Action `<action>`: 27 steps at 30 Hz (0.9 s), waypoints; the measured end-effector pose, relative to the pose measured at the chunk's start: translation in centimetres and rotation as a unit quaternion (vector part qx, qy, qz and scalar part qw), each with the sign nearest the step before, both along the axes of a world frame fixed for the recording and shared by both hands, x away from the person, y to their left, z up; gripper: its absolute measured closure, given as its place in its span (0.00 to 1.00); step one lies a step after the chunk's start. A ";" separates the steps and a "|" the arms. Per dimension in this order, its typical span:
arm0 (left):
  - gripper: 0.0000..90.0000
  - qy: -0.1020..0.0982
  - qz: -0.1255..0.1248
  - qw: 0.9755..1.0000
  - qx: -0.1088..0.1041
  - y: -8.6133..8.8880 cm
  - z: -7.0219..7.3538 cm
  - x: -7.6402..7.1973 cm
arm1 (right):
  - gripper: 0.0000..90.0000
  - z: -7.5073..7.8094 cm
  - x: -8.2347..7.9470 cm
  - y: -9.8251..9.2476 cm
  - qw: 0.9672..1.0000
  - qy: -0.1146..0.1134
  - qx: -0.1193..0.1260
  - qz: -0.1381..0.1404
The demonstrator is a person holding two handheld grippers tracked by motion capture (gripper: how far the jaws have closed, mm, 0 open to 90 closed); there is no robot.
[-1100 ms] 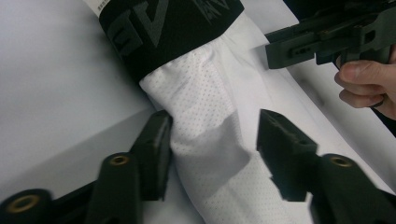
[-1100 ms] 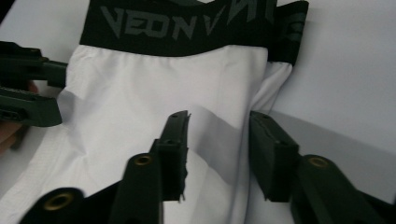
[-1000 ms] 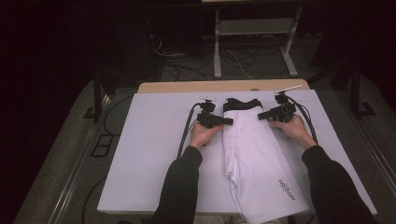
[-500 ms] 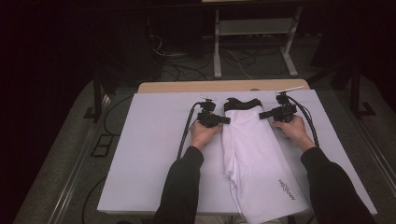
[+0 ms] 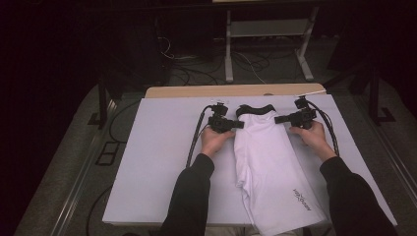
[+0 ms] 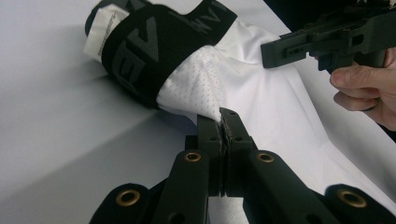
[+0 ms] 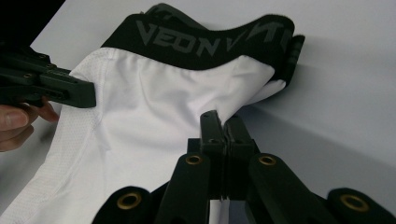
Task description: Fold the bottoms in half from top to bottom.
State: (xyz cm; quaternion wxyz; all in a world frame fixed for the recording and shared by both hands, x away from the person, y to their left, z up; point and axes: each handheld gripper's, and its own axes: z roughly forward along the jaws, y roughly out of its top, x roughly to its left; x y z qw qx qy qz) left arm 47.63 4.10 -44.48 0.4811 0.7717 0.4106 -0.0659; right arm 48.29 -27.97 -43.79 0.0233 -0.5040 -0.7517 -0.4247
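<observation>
White shorts [image 5: 275, 177] lie lengthwise on the white table [image 5: 152, 167], the hem nearest the person; farther along, the left gripper [image 6: 221, 122] and right gripper [image 7: 223, 122] each pinch a side edge, jaws closed on fabric; beyond them curls the black waistband [image 7: 205, 39].

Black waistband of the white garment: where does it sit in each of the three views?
High view: black waistband at upper centre, between the two grippers.
Left gripper view: waistband at upper left, above the closed jaws.
Right gripper view: waistband across the top.
Shared landmark: white garment.
</observation>
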 end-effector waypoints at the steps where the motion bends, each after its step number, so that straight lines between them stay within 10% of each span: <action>1: 0.98 -0.001 -0.001 1.000 0.000 0.0 0.1 -0.1 | 0.97 0.1 -0.1 0.0 1.000 -0.003 -0.001 0.001; 27: 0.97 -0.021 -0.014 1.000 -0.010 -0.1 2.5 -2.5 | 0.97 1.8 -2.8 -0.7 0.999 -0.036 0.022 0.020</action>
